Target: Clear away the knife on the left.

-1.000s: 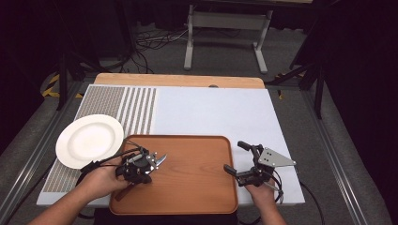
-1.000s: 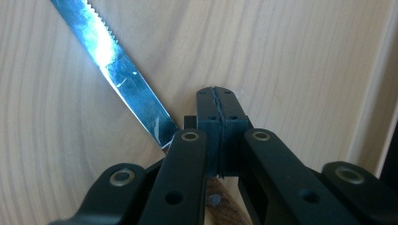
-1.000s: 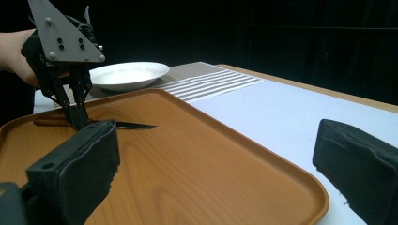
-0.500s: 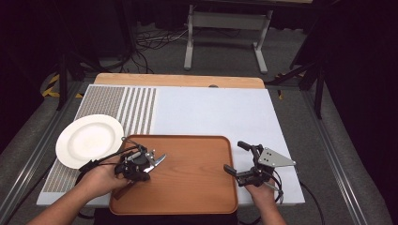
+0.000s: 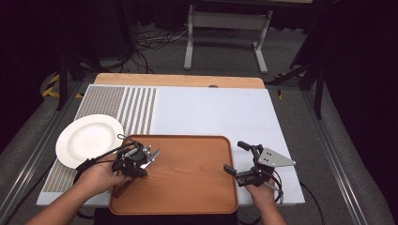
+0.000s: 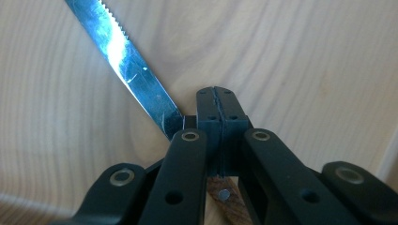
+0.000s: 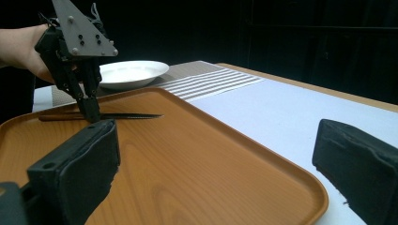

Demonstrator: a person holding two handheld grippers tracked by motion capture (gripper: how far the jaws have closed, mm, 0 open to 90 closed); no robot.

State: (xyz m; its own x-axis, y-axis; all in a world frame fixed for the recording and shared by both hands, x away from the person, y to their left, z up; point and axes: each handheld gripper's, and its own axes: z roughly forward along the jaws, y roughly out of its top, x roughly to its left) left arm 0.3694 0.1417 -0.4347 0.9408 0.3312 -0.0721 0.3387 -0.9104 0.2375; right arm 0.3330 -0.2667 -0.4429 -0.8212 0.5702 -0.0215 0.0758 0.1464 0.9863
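Left claw (image 6: pixel 216 101) clamped on knife (image 6: pixel 126 61) w/ serrated blade, right claw (image 7: pixel 211 168) spread wide over tray (image 7: pixel 197 154) edge.

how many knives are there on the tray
1. The knife lies at the tray's left end, under the left tool, whose jaws are shut on it where blade meets handle.

Grey carpeted floor (image 5: pixel 291 56), loose cables (image 5: pixel 150 40) (by a metal stand (image 5: pixel 225 33)), dark surroundings.
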